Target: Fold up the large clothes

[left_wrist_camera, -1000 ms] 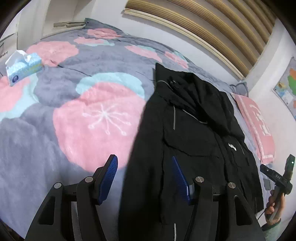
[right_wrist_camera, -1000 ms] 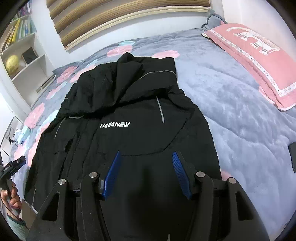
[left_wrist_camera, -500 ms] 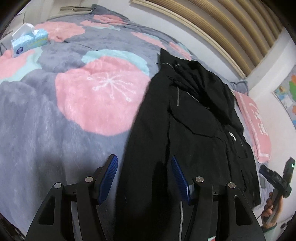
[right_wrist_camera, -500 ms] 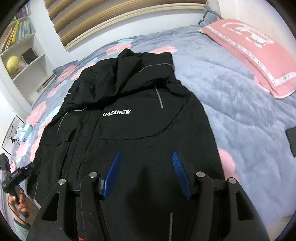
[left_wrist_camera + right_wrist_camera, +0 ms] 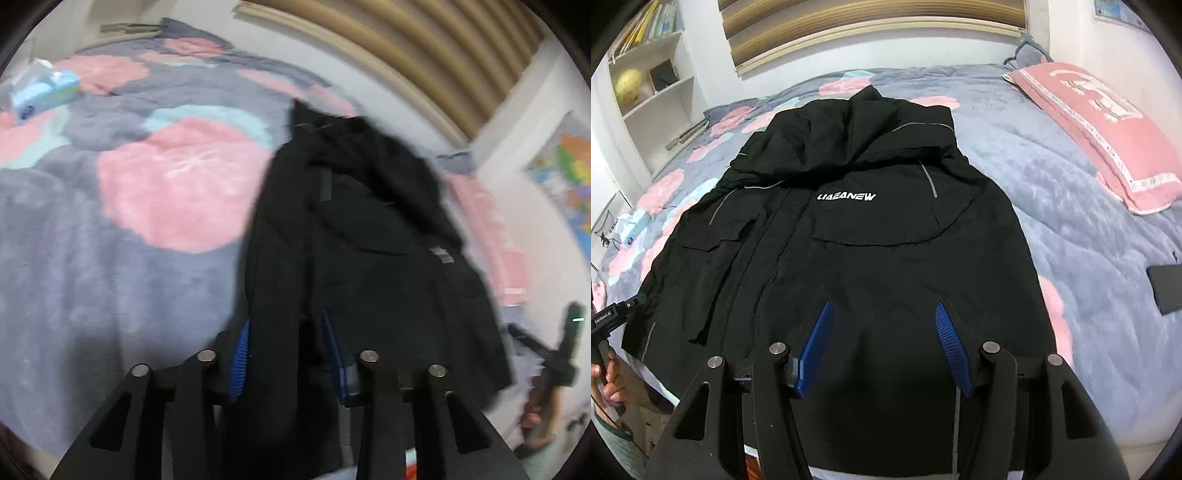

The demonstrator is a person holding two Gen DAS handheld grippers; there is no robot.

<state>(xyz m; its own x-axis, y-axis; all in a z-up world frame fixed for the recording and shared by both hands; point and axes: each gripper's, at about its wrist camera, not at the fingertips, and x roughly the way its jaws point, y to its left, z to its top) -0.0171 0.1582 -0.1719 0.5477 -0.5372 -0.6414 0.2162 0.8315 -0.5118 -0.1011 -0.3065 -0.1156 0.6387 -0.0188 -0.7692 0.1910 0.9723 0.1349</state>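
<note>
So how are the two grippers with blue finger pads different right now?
The left gripper has black jacket fabric between its narrowed jaws, which have just been closing; the right gripper stands wide open over the jacket, gripping nothing. The left view is motion-blurred, the right sharp. Both share black frames and hover at the jacket's lower part.

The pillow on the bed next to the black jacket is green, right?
Not quite. The pillow is pink, not green. It does lie on the bed next to the black jacket, as the right wrist view shows clearly.
</note>
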